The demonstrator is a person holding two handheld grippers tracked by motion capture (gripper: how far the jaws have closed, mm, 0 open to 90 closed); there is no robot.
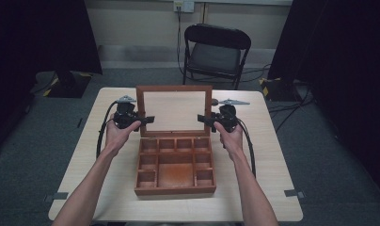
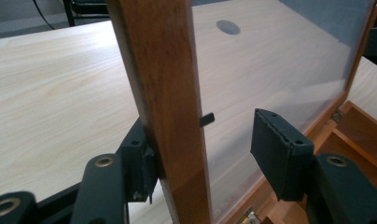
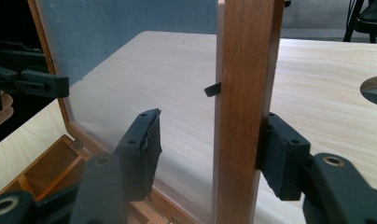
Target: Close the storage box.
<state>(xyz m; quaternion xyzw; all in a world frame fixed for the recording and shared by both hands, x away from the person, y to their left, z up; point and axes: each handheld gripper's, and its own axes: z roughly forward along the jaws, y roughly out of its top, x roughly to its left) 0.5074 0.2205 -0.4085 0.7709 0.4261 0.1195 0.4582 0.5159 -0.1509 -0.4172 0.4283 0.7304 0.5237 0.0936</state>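
A wooden box (image 1: 175,165) with many small compartments sits at the middle of the surface (image 1: 84,160), its hinged lid (image 1: 174,111), a wooden frame around a clear pane, standing upright. The left gripper (image 1: 143,119) and the right gripper (image 1: 206,118) each straddle a side rail of the frame, jaws wide with only the outer pad touching wood. The frame looks rigid and fairly light, but the pane seems fragile and slick, so the wooden rails are the safer hold.
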